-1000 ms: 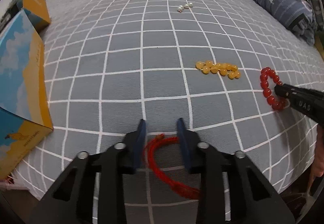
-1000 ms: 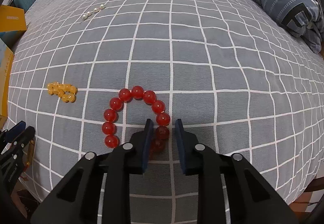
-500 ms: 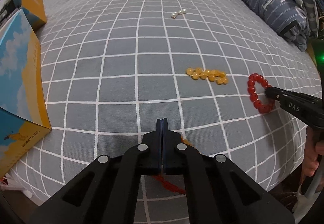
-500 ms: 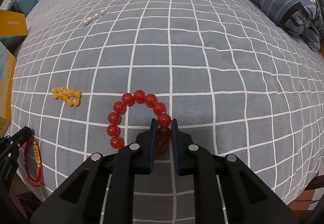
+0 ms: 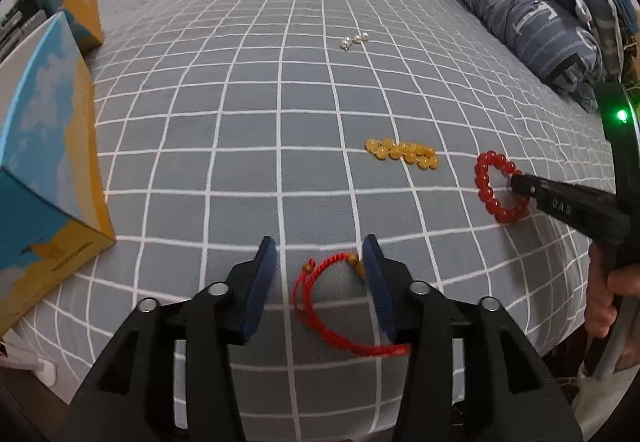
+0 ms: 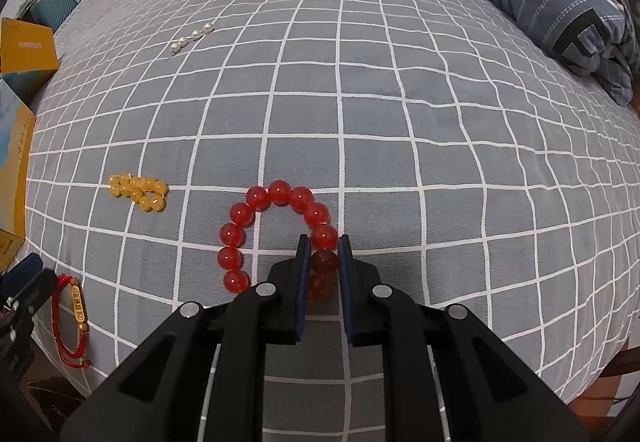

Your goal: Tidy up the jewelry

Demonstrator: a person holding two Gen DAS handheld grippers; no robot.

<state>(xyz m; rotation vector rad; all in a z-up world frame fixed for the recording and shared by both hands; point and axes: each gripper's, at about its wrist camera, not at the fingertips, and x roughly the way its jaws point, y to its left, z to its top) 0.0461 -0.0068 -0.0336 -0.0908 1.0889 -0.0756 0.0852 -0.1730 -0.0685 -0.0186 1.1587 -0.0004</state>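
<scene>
A grey checked bedspread is seen covering the bed, with a blue and yellow box set at its left edge. The left gripper is held wide open just above the bedspread; a red cord bracelet is seen lying between its fingers, close against the right one, ungripped. The right gripper is closed to a narrow gap around one bead of the red bead bracelet, which rests on the bedspread. A yellow bead bracelet is found just left of it. A short string of pearls lies well beyond.
</scene>
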